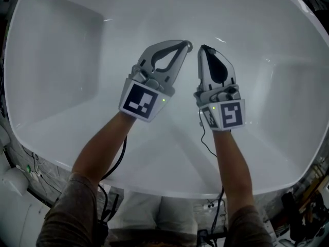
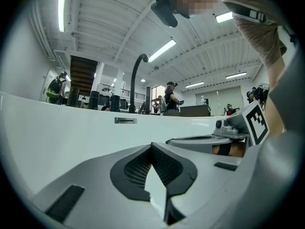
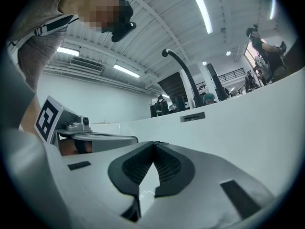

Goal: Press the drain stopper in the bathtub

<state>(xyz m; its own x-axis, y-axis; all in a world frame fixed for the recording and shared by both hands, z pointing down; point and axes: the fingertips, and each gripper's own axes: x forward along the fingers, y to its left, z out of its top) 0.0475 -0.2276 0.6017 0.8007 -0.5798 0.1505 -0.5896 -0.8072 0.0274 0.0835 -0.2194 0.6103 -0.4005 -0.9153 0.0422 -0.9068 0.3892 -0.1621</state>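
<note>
I look down into a white bathtub (image 1: 61, 45). My left gripper (image 1: 184, 44) is shut and empty, its tip over the tub floor near the middle. A small round grey knob (image 1: 189, 46), which looks like the drain stopper, shows right at that tip; I cannot tell whether they touch. My right gripper (image 1: 204, 49) is also shut and empty, its tip just right of the knob. In the left gripper view the left gripper's (image 2: 151, 144) tips meet, and in the right gripper view the right gripper's (image 3: 153, 143) tips do too. The stopper is hidden in both gripper views.
The tub's far wall carries an overflow slot (image 2: 126, 120) (image 3: 192, 117), and a black curved faucet (image 2: 136, 80) (image 3: 183, 75) rises above the rim. People stand in the hall behind. Cables hang at the tub's near edge (image 1: 154, 187).
</note>
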